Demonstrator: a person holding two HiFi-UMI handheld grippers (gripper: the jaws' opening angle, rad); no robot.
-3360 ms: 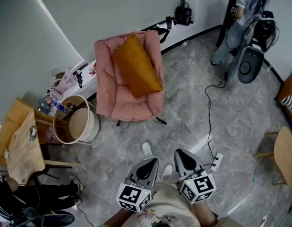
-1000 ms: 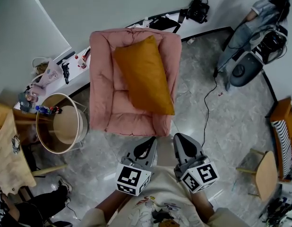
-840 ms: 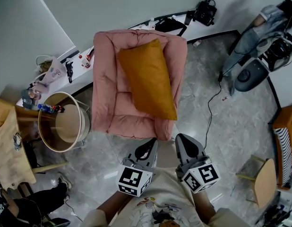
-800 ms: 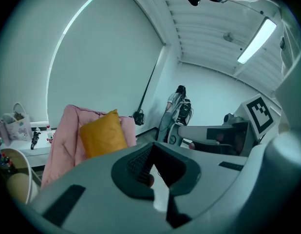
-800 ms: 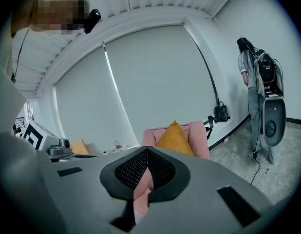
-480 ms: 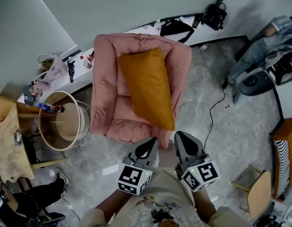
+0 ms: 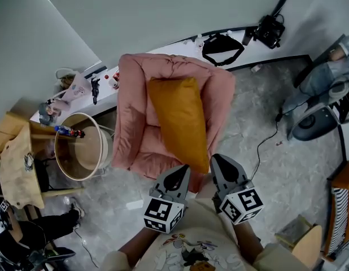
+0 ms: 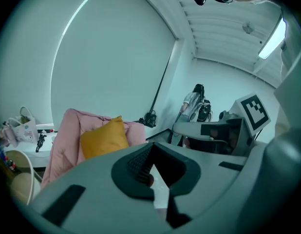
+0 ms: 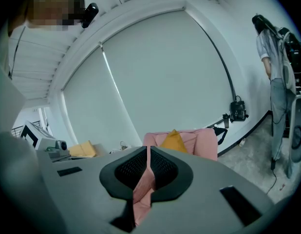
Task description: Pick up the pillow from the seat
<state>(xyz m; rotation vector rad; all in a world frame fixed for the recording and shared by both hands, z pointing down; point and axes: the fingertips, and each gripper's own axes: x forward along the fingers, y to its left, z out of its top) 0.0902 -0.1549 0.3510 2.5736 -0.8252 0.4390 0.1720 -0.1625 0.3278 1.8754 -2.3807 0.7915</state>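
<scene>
Centrally, in the head view, one orange pillow (image 7: 180,123) lies on the seat of one pink chair (image 7: 134,134). Its top edge leans on the backrest and its lower corner hangs over the seat's front edge. The pillow's long axis runs from 12 to 6 o'clock, the lower end swung slightly towards 5.

Two grippers show at the bottom of the view, side by side and both pointing towards 12 o'clock. The left gripper (image 7: 183,170) has its jaws closed tip to tip, and its own view shows nothing between them. The right gripper (image 7: 218,161) has its jaws closed to a thin slit, through which only the pink of the chair beyond shows. It holds nothing.

The pillow lies at 12 o'clock from both grippers. Its lower corner sits between their tips in the head view and closer to the right one, so the right hand is judged the nearer. Both gripper views show chair and pillow ahead and apart from the jaws, so no contact is made yet. Both pairs of jaws would probably need to open before a grasp on the lower end.

One round basket (image 7: 78,154) stands at 9 o'clock from the chair, clear of the approach.
</scene>
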